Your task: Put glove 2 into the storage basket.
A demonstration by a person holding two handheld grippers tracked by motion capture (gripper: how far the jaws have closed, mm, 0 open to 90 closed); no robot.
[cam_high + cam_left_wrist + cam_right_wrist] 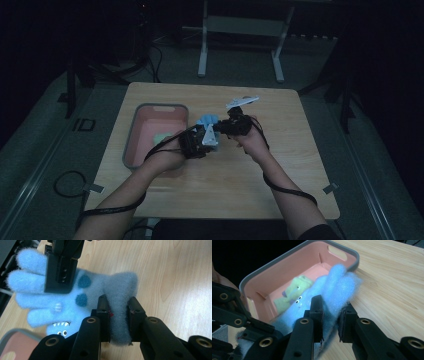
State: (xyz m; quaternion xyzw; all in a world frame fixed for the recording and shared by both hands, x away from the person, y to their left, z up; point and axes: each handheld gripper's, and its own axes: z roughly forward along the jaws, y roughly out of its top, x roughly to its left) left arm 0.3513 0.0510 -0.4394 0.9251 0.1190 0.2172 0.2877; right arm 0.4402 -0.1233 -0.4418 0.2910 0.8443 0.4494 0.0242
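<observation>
Forearms come up from the near table edge and meet just right of the pink bin [131, 135]. We see the left gripper [118, 308] clamped on the grey cuff of the blue glove [62, 297], and the right gripper [331, 307] pinching its finger end. Glove's held off the table [280, 170] btwn both, long axis running gripper to gripper, fingers toward the right one. Green toy [295, 290] lies inside the bin.

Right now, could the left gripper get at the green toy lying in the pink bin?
Probably not yet: the left gripper is shut on the blue glove's grey cuff. The green toy lies uncovered in the pink bin.
</observation>
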